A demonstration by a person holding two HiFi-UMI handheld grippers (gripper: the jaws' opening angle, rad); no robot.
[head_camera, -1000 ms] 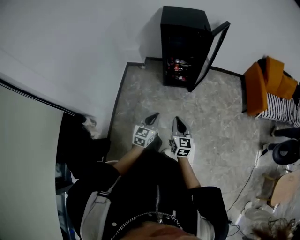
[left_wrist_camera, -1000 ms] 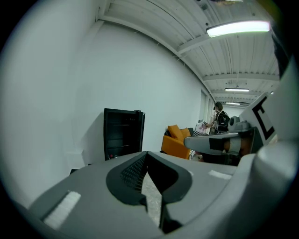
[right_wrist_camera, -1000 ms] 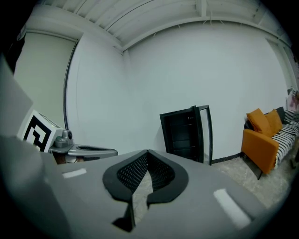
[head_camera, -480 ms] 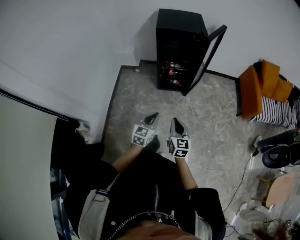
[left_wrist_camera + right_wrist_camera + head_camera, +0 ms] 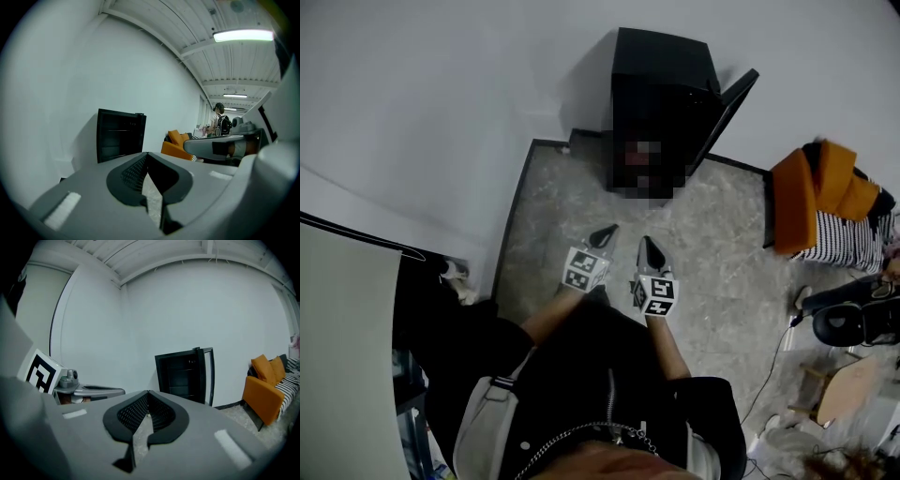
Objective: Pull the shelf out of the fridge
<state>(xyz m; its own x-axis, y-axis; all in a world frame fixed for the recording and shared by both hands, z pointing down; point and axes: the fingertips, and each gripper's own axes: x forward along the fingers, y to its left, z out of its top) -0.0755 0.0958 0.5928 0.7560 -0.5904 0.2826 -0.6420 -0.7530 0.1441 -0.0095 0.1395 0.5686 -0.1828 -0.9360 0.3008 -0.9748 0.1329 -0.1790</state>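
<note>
A small black fridge [image 5: 661,103] stands against the white wall at the far end of the floor, its glass door [image 5: 727,117] swung open to the right. Its shelves show as thin lines in the dark inside [image 5: 185,376], and the fridge [image 5: 119,133] also appears in the left gripper view. My left gripper [image 5: 607,234] and right gripper [image 5: 652,246] are held side by side in front of me, both shut and empty, pointing at the fridge from well short of it.
An orange cushion on a striped seat [image 5: 825,202] stands right of the fridge. A black chair base [image 5: 844,323] and cables lie at the far right. A white panel and dark furniture [image 5: 356,319] fill the left. A person with a backpack [image 5: 221,124] stands far off.
I have walked toward the fridge with both grippers carried forward side by side. In the head view the fridge has barely shifted, and the orange seat has slid left. The jaws stayed shut.
</note>
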